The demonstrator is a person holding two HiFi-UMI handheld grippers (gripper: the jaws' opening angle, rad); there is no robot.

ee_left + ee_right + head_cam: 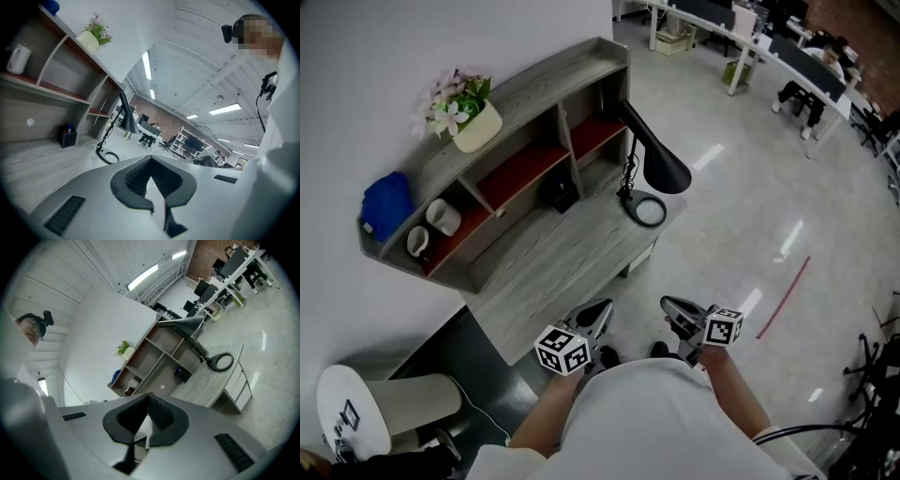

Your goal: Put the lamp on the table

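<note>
The lamp [660,161] is seen standing upright on the table [546,265], its ring base resting flat near the right-hand end, just in front of the shelf unit [528,111]. It is touched by neither tool.

The left gripper [602,309] is held close to the body, short of the table's near edge. In the left gripper view its jaws are pressed together, with only a thin slit between the pads and nothing in it. The lamp lies well ahead of these jaws and a little to their left.

The right gripper [669,306] is held beside it, over the floor. Its jaws are likewise pressed together and nothing is pinched. In the right gripper view the lamp is seen well ahead of them and off to the right. A small black holder [562,194] is seen left of the lamp's base, against the shelf unit.

Since the lamp is set on the table and both tools are empty and well apart from it, the placing is judged to be done and the task finished, or nearly so. No further grasp seems called for. Should the lamp need shifting, one pair of jaws would have to be spread, carried forward to the thin stem and closed there, with care that the heavy shade is not tipped over.
</note>
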